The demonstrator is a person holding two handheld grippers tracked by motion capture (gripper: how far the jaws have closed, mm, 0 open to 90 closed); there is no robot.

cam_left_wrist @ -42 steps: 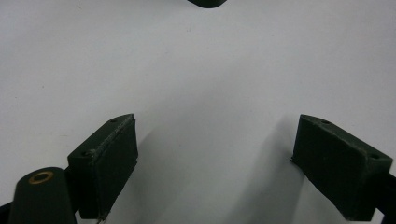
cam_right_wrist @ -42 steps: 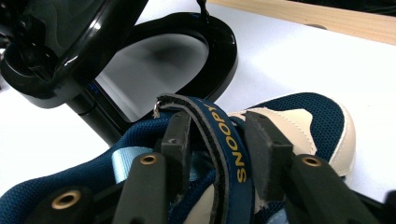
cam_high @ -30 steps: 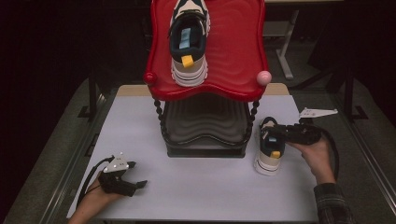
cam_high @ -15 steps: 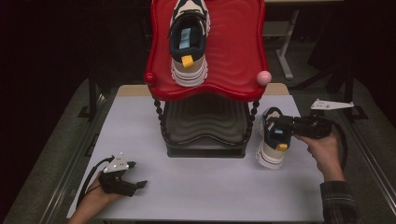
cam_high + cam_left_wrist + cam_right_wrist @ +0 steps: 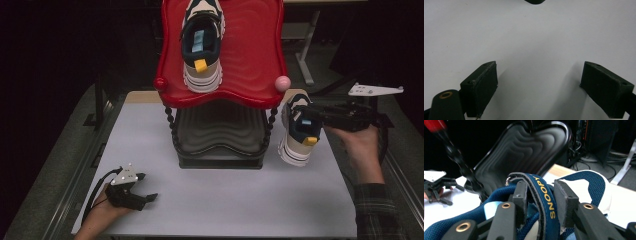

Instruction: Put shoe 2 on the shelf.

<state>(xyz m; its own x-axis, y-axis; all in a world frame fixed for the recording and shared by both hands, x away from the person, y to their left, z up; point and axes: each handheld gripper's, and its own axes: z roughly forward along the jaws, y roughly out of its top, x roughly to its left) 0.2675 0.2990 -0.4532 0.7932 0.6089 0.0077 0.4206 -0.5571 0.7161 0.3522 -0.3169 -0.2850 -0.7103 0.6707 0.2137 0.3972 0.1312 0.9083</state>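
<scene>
Right gripper (image 5: 311, 116) clamping navy-and-white mesh sneaker (image 5: 299, 135) by tongue strap, hanging near white table's (image 5: 225, 200) right edge. Left gripper (image 5: 145, 187) resting wide open, holding nothing, near front-left corner.

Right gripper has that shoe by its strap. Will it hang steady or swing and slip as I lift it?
The right gripper pinches only the Snoopy strap, which looks soft, so the shoe will probably dangle and swing. Its sole looks thick, so the bottom likely hangs lowest. The woven strap seems unlikely to slip.
</scene>
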